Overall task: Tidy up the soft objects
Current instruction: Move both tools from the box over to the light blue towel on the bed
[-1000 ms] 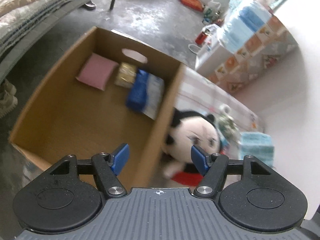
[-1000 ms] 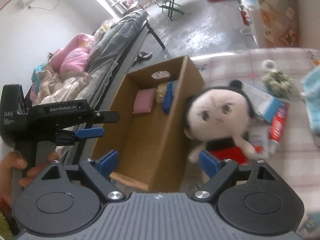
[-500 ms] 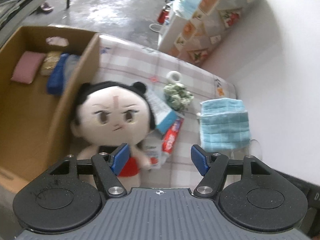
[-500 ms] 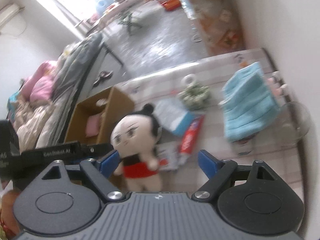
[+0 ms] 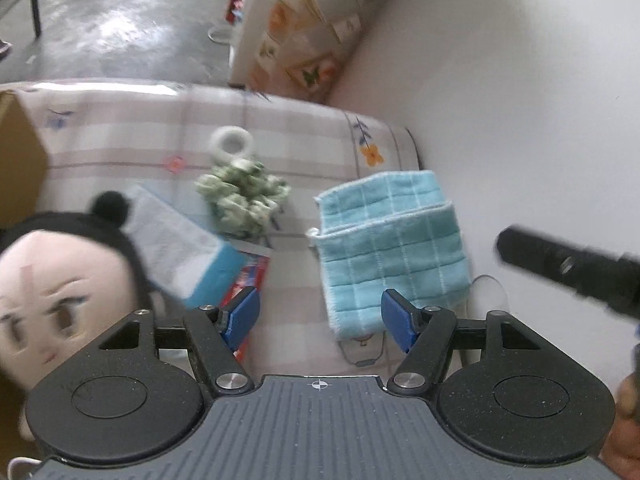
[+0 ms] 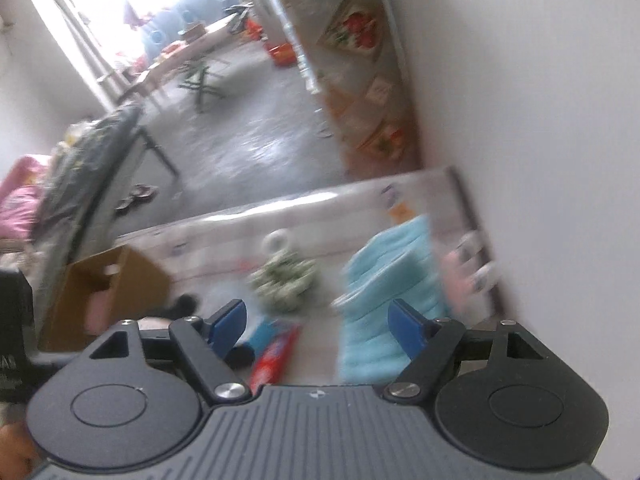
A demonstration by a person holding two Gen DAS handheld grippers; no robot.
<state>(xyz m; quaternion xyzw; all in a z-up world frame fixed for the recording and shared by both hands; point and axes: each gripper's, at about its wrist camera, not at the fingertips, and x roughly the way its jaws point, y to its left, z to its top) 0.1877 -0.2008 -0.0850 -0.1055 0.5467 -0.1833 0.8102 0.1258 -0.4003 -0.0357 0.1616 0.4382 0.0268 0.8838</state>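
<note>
Jaws on both my left gripper and right gripper stand spread, holding nothing. The folded blue towel lies flat on the checked surface near the wall. It looks light and limp, so I'd pinch its near folded edge. Its long axis runs away from me.

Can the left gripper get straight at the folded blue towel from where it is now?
Probably yes. The left gripper is open and empty, and the blue towel lies flat just ahead, slightly right, with nothing on it. The right gripper's black body sits off to the right, apparently outside that path.
</note>
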